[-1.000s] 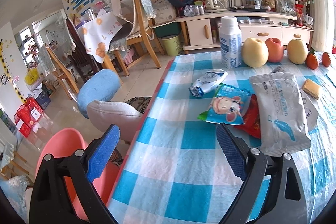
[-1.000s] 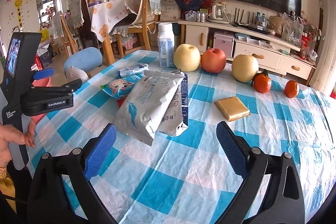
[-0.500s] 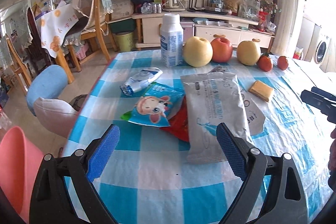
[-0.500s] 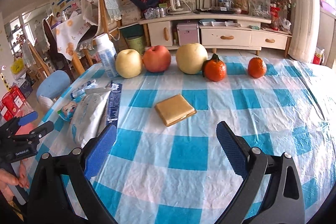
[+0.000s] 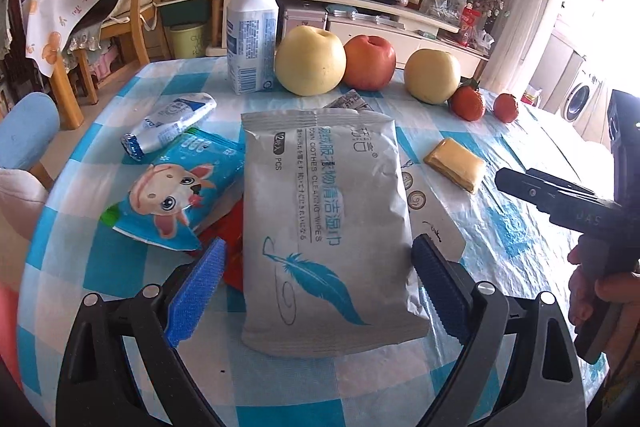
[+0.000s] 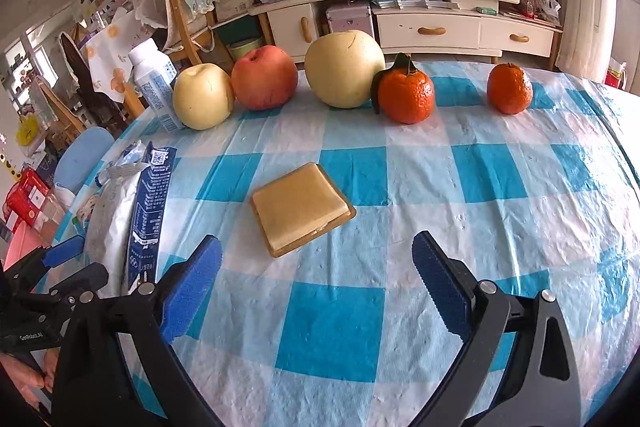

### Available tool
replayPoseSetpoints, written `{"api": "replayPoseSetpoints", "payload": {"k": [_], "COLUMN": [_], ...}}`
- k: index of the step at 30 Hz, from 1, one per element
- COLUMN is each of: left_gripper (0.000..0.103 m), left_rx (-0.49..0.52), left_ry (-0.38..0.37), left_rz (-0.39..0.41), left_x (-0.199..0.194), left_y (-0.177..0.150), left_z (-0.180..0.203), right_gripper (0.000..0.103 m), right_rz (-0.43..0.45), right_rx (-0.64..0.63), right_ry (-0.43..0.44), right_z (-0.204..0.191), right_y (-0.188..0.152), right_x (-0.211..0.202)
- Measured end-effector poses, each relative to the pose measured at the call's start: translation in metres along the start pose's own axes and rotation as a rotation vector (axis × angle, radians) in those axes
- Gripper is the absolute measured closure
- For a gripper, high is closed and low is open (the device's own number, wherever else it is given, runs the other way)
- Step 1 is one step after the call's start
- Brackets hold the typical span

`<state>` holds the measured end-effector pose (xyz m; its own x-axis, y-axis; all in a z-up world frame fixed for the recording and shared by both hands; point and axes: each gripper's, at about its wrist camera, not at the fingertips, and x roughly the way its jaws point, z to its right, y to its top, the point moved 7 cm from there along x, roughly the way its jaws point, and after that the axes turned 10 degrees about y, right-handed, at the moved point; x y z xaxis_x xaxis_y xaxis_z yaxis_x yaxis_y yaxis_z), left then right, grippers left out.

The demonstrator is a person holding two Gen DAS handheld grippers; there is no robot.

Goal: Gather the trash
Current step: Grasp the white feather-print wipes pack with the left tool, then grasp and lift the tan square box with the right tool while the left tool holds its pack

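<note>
Sitting in the middle of the table w/ the blue-and-white check cloth [image 5: 132,259] is a big grey wipes pack [image 5: 324,223]. It lies flat. The left gripper [image 5: 316,291] is spread wide, one blue pad on each side of the pack's near end. The pads are not touching it.

Just left of the wipes pack is a blue snack bag [image 5: 176,195] w/ a cartoon pig on it. A red wrapper [image 5: 224,247] peeks out from under both. Past the blue bag lies a squashed small bottle [image 5: 168,127]. A white paper wrapper [image 5: 424,203] sticks out from under the pack's right edge.

Right of the wipes pack, apart from it, is a flat yellow packet [image 6: 300,215]. The right gripper [image 6: 316,291] is also spread wide, near the packet but not touching, holding nothing.

Behind the wipes pack stands a white milk bottle [image 5: 252,35]. Next to it in a row are 2 yellow pears [image 5: 310,61], a red apple [image 5: 370,63] between them, and 2 oranges [image 6: 406,91].
</note>
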<state>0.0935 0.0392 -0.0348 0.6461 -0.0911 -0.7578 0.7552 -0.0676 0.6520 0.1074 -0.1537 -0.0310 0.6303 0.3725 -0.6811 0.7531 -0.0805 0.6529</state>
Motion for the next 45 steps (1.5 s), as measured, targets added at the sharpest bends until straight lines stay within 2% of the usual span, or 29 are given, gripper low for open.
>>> {"api": "replayPoseSetpoints", "payload": {"k": [7, 16, 18, 22, 23, 24, 27, 37, 45], "left_gripper": [0.011, 0.011, 0.017, 0.018, 0.02, 0.021, 0.024, 0.025, 0.026], "left_rx": [-0.025, -0.065, -0.068, -0.077, -0.076, -0.076, -0.084, -0.106, -0.135], "left_ry": [-0.031, -0.057, -0.052, -0.048, -0.044, -0.043, -0.045, -0.048, -0.052], "left_rz": [-0.044, -0.048, -0.048, -0.045, -0.044, -0.044, -0.047, -0.053, -0.031], "left_x": [0.013, 0.017, 0.017, 0.016, 0.016, 0.016, 0.016, 0.011, -0.001], "left_y": [0.0, 0.002, 0.002, 0.003, 0.002, 0.002, 0.002, 0.0, -0.001], "left_z": [0.001, -0.002, -0.002, -0.003, -0.002, -0.002, -0.003, -0.008, -0.021], "right_gripper": [0.007, 0.007, 0.007, 0.007, 0.01, 0.018, 0.034, 0.036, 0.037], "right_rz": [-0.054, -0.113, -0.131, -0.139, -0.139, -0.137, -0.133, -0.131, -0.083], "right_rx": [-0.058, -0.135, -0.146, -0.169, -0.171, -0.178, -0.213, -0.235, -0.2], "right_ry": [-0.033, -0.027, -0.026, -0.02, -0.022, -0.028, -0.054, -0.043, -0.01], "right_z": [0.005, -0.003, -0.002, -0.005, -0.006, -0.007, -0.008, -0.014, -0.019], "right_y": [0.008, 0.013, 0.012, 0.012, 0.012, 0.012, 0.012, 0.005, 0.007], "right_x": [0.02, 0.045, 0.051, 0.053, 0.053, 0.052, 0.05, 0.043, 0.025]}}
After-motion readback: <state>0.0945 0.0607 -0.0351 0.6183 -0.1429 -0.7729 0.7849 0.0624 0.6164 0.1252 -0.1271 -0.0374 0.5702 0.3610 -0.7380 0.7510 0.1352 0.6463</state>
